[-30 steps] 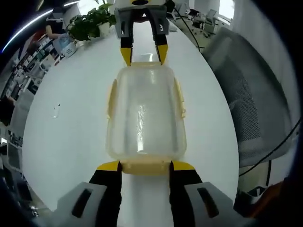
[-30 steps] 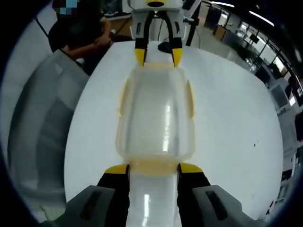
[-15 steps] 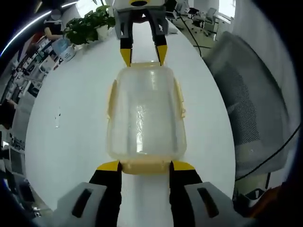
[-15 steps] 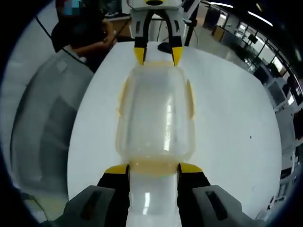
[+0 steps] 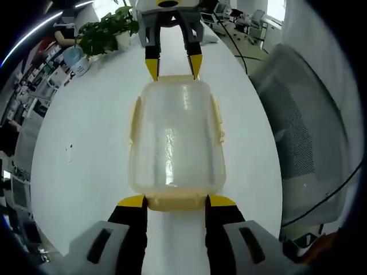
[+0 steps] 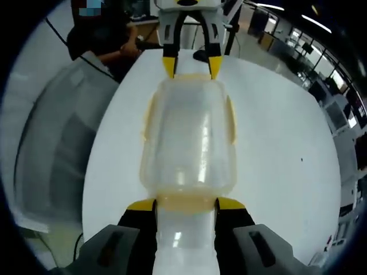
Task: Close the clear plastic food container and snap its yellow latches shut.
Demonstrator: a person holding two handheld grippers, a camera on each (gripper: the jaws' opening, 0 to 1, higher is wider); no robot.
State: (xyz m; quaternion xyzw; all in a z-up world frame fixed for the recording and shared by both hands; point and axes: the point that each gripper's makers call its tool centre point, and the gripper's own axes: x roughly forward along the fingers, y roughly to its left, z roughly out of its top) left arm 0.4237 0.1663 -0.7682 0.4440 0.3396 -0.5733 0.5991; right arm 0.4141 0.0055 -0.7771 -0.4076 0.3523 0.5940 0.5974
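Nothing has shifted: we keep our left gripper (image 5: 175,201) and right gripper (image 6: 185,204), jaws spread, against opposite yellow end latches (image 5: 176,203) of the lidded clear plastic food container (image 5: 176,137) on the white table (image 5: 86,149). Beyond stand a grey mesh chair (image 5: 301,132) and potted plant (image 5: 109,26).

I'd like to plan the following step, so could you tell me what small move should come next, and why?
Probably press each claw's tips in on its end latch. The left claw and right claw sit open at opposite ends of the container, tips flanking the yellow end latches, with the lid already on.
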